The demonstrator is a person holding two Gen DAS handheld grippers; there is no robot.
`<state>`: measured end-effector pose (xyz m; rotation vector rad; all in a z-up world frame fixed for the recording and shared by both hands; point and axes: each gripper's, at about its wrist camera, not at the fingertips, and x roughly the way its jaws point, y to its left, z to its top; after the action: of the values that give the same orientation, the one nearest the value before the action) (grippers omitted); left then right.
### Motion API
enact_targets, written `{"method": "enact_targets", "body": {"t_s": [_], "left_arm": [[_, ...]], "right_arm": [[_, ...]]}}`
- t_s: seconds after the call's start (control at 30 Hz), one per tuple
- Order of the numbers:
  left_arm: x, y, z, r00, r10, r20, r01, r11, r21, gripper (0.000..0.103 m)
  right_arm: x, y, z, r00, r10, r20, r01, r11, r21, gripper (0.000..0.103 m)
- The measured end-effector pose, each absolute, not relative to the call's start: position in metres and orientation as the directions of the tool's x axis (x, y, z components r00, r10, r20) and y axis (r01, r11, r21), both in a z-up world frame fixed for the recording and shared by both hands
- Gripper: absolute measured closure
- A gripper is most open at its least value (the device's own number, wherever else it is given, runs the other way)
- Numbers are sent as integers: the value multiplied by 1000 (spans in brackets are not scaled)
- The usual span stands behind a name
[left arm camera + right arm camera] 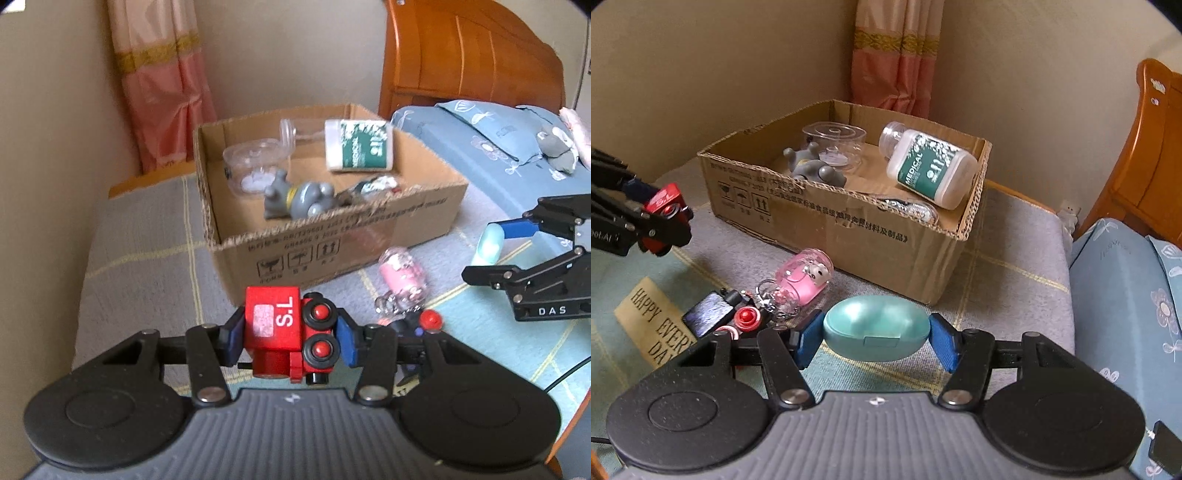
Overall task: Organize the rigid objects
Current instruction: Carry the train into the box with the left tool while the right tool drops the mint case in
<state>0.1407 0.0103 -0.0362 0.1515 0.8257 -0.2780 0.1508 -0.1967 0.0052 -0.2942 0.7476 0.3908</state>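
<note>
Left gripper (291, 339) clamps red wooden toy train (290, 338); right gripper (875, 338) clamps teal egg-shaped plastic case (876, 328). Both hover above the bed's blanket (1004, 266), near the open brown cardboard box (871, 236). Pink keychain bottle (807, 278) lies just beside the box's front wall.

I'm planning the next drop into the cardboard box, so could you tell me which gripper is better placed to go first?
Probably the left gripper: its red toy train sits straight before the cardboard box, while the right gripper holds the teal case off toward the box's corner.
</note>
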Motion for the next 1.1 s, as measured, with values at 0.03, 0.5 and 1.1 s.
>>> {"method": "enact_targets", "body": {"t_s": [0.03,0.5,1.1], "left_arm": [[140,10,-32,648,-187,-738,307,951,29,55],[174,3,14,718,-215,-662,334,941,57,55],[203,12,-1,744,-172,-645,261,964,44,2]], "right_arm": [[149,-197,8,669,242,-703,-447,886,-121,37],[141,-200,52,699,291,-653,-483,866,-132,37],[156,-188,68,715,294,-635,-495,854,-162,37]]}}
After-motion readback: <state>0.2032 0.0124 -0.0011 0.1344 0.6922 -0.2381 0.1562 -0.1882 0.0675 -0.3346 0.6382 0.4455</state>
